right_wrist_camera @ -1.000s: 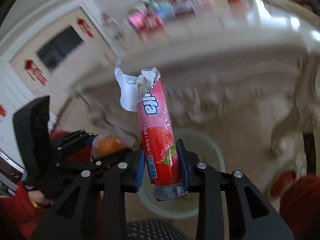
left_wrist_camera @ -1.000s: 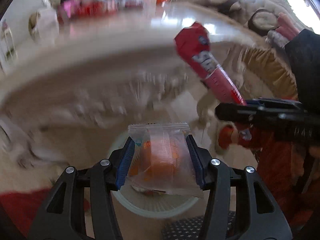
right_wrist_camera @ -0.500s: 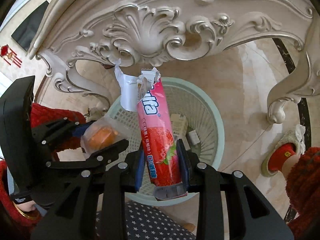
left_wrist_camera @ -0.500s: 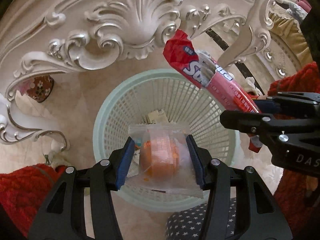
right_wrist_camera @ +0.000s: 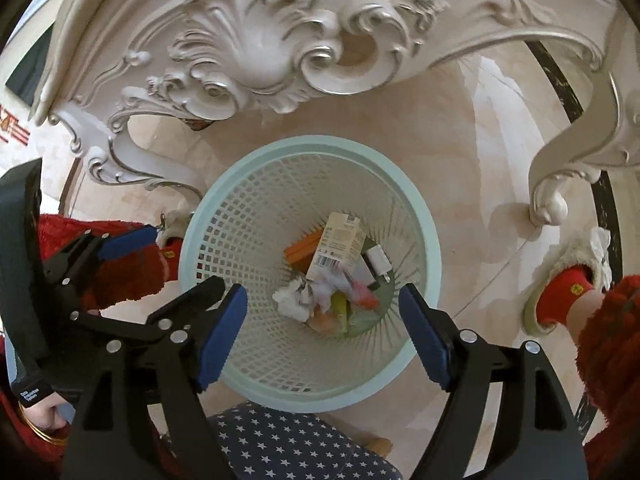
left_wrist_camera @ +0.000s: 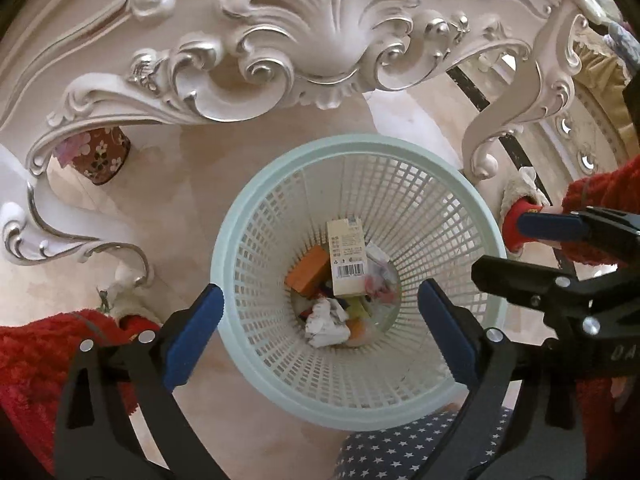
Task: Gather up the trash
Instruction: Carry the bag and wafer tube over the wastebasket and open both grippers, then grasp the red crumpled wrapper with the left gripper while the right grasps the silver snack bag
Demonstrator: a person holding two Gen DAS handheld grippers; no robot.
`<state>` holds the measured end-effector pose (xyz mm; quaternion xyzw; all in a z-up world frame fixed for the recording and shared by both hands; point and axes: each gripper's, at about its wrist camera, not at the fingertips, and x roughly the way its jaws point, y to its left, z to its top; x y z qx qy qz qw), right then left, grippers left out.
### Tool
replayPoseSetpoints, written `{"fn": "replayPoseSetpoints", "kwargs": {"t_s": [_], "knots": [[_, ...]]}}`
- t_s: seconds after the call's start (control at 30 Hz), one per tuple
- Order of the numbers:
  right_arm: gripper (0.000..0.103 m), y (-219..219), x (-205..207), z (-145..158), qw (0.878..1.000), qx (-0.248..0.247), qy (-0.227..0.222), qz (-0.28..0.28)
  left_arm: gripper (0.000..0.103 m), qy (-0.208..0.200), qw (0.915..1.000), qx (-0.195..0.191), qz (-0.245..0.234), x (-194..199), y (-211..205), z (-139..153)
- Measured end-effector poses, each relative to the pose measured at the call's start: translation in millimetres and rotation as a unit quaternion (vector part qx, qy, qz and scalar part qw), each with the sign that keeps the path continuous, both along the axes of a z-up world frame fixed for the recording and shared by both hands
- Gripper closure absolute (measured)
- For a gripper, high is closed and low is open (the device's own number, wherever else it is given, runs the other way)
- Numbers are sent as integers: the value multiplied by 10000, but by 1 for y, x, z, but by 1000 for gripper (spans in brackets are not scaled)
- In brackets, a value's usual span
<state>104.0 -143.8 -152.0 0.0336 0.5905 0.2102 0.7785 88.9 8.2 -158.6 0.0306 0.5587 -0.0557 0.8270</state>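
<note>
A pale green mesh waste basket (left_wrist_camera: 248, 216) (right_wrist_camera: 416, 208) stands on the floor right below both grippers. In it lie a beige carton with a barcode (left_wrist_camera: 347, 256) (right_wrist_camera: 338, 246), an orange box (left_wrist_camera: 310, 270) (right_wrist_camera: 304, 250), crumpled white paper (left_wrist_camera: 326, 322) (right_wrist_camera: 294, 300) and small wrappers. My left gripper (left_wrist_camera: 319, 286) hangs over the basket, its jaws opening, nothing between them. My right gripper (right_wrist_camera: 321, 290) is beside it, jaws also opening and empty. A blurred pink wrapper (right_wrist_camera: 360, 294) and an orange packet (right_wrist_camera: 324, 322) rest among the trash.
A white carved table apron (left_wrist_camera: 320, 40) arches above the basket, with a curled leg (left_wrist_camera: 492, 148) (right_wrist_camera: 552, 196) to the right. A person's red fuzzy clothing and a red slipper (right_wrist_camera: 560, 300) flank the basket. A star-patterned cushion (left_wrist_camera: 400, 448) is at the near edge. A floral pot (left_wrist_camera: 100, 156) stands far left.
Both grippers sank from table height to just over the basket. The left let go of its clear orange packet, the right its pink strawberry wrapper. Both now stand wide and empty.
</note>
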Motion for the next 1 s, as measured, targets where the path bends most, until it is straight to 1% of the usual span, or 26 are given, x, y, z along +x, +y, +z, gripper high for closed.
{"fn": "replayPoseSetpoints", "kwargs": {"t_s": [0.27,0.63,0.73,0.8,0.87,0.93,1.0], "knots": [[29,-2,0,1,10000,-21,2,-65,8,48,9997,110,-226,-3,-10,-3],[29,-2,0,2,9999,-67,-48,-116,8,-36,9997,196,-157,-4,-7,-1],[29,-2,-1,5,9998,-53,-130,-126,8,-78,9996,241,-150,-4,-7,1],[29,-4,-4,16,9992,-29,-351,-164,8,-203,9992,300,-146,-6,-8,6],[29,-6,-11,36,9971,59,-739,-149,8,-371,9986,358,-134,-9,-8,14],[29,-10,-19,59,9931,194,-1148,-162,8,-609,9973,397,-124,-16,-8,30],[29,-18,-26,93,9840,437,-1715,-228,8,-987,9943,374,-140,-25,-7,57]]}}
